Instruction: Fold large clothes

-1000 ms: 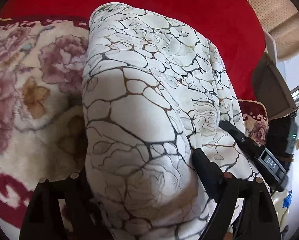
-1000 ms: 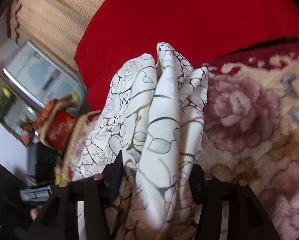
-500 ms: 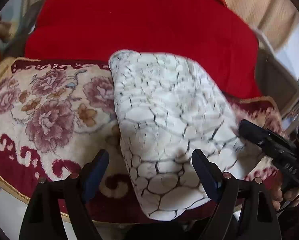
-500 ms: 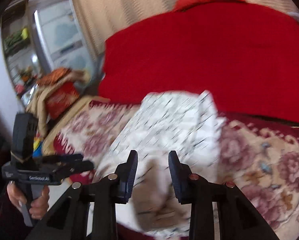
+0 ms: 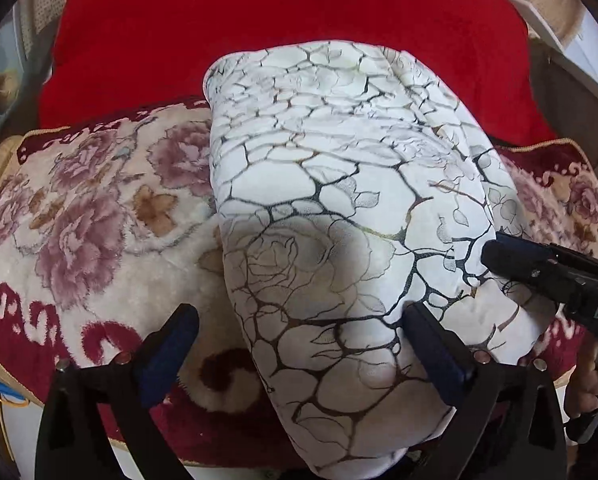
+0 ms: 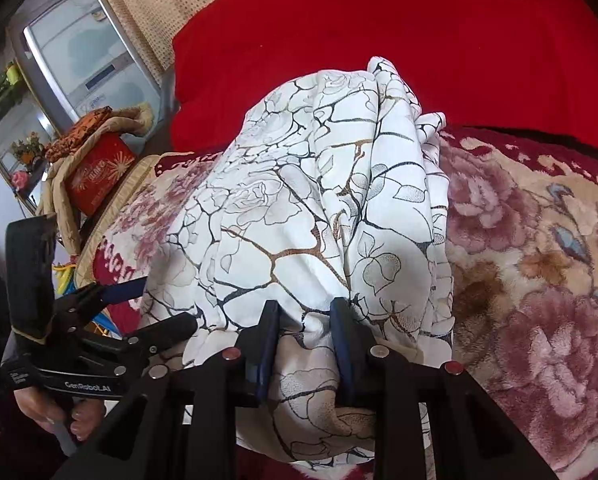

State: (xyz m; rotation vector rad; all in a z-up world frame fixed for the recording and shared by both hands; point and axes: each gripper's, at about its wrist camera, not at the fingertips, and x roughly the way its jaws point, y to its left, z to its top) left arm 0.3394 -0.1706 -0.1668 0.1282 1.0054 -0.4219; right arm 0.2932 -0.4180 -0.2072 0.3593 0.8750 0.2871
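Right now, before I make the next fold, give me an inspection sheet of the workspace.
Surface: floral plush blanket, cream and maroon.
Job's things: white garment with a dark crackle print, folded into a thick bundle lying on the blanket.
Clutter: red box and bundled fabric off the blanket's edge.
Grippers: left gripper open, straddling the bundle's near end; right gripper shut on a fold of the white garment.
Cables: nothing seen.
Surroundings: red cushion behind; glass-door cabinet to one side.
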